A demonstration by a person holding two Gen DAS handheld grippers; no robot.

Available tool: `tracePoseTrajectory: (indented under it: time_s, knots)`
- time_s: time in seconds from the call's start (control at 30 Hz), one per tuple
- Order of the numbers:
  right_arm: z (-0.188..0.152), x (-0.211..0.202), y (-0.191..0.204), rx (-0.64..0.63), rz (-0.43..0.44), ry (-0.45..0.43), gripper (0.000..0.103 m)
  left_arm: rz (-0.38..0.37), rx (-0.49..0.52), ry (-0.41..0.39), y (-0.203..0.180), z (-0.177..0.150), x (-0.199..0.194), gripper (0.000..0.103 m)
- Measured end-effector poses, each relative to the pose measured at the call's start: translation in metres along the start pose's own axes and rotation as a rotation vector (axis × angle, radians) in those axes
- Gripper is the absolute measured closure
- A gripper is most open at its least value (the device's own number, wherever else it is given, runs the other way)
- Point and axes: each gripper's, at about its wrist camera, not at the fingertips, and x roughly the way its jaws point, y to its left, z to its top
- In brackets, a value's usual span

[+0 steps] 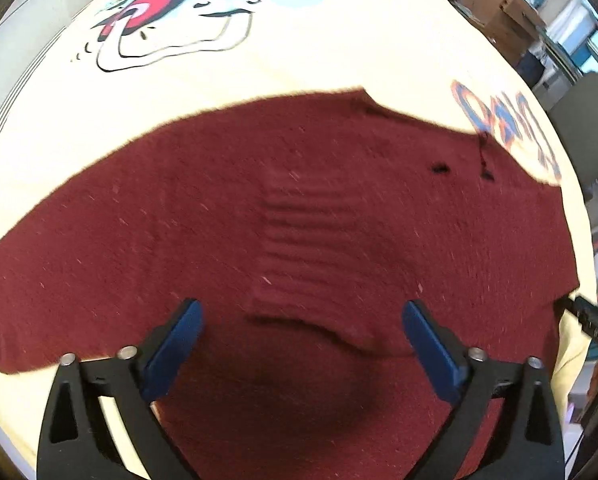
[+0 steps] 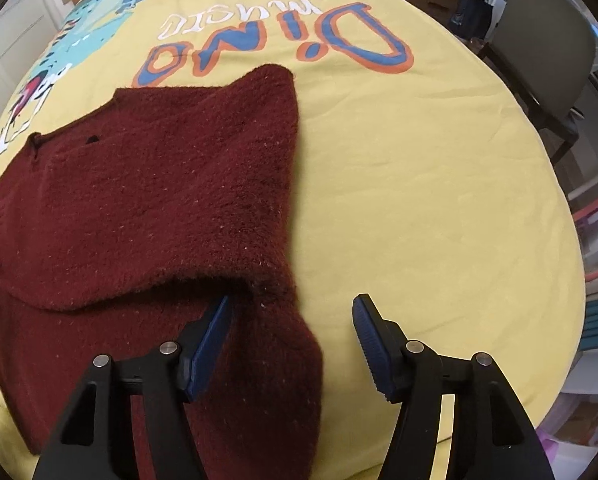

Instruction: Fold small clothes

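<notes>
A dark red knitted sweater (image 1: 299, 216) lies on a yellow printed sheet (image 1: 299, 64). In the left wrist view it is spread wide, with a ribbed patch at its middle. My left gripper (image 1: 301, 320) is open just above it, holding nothing. In the right wrist view the sweater (image 2: 159, 200) has one side folded over onto its body, and a sleeve (image 2: 283, 352) runs toward me. My right gripper (image 2: 293, 316) is open, its jaws either side of the sleeve's edge, not closed on it.
The yellow sheet (image 2: 419, 200) carries a dinosaur print and "Dino" lettering (image 2: 283, 44). A grey chair (image 2: 547, 52) stands at the right edge of the table. Cardboard boxes (image 1: 499, 12) and shelves are beyond the far right. The other gripper's black tip (image 1: 587, 316) shows at the right.
</notes>
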Motion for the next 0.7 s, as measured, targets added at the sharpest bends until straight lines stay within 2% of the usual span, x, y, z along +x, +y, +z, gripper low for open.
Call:
tracePoseTrajectory:
  time_s: [0.13, 0.23, 0.37, 0.47, 0.53, 0.57, 0.63, 0.67, 0.7]
  knots:
    - [-0.003, -0.006, -0.002, -0.015, -0.005, 0.005, 0.032, 0.004, -0.006, 0.024, 0.002, 0.016, 0.010, 0.001]
    - [-0.005, -0.008, -0.005, -0.012, -0.008, 0.010, 0.032, 0.005, -0.008, 0.068, 0.002, 0.026, 0.027, 0.001]
    - [-0.008, -0.007, -0.009, -0.005, -0.011, 0.021, 0.032, 0.019, -0.007, 0.177, -0.001, 0.028, 0.064, 0.001]
    - [-0.006, -0.004, -0.011, 0.001, -0.018, 0.028, 0.032, 0.047, 0.009, 0.162, -0.010, 0.023, 0.069, 0.004]
    - [-0.004, -0.003, -0.013, 0.011, -0.021, 0.029, 0.032, 0.036, 0.044, 0.147, -0.021, 0.019, 0.067, 0.019]
    - [-0.003, -0.004, -0.013, 0.017, -0.022, 0.026, 0.032, 0.030, 0.056, 0.138, -0.025, 0.018, 0.066, 0.031]
    - [0.000, -0.010, -0.011, 0.025, -0.009, 0.008, 0.032, 0.047, 0.079, 0.125, -0.033, 0.016, 0.064, 0.046]
    - [0.003, -0.013, -0.009, 0.022, 0.002, 0.004, 0.032, 0.034, 0.085, 0.118, -0.038, 0.015, 0.064, 0.063]
    - [0.005, -0.016, -0.007, 0.018, 0.013, -0.001, 0.032, 0.009, 0.082, 0.115, -0.039, 0.015, 0.062, 0.075]
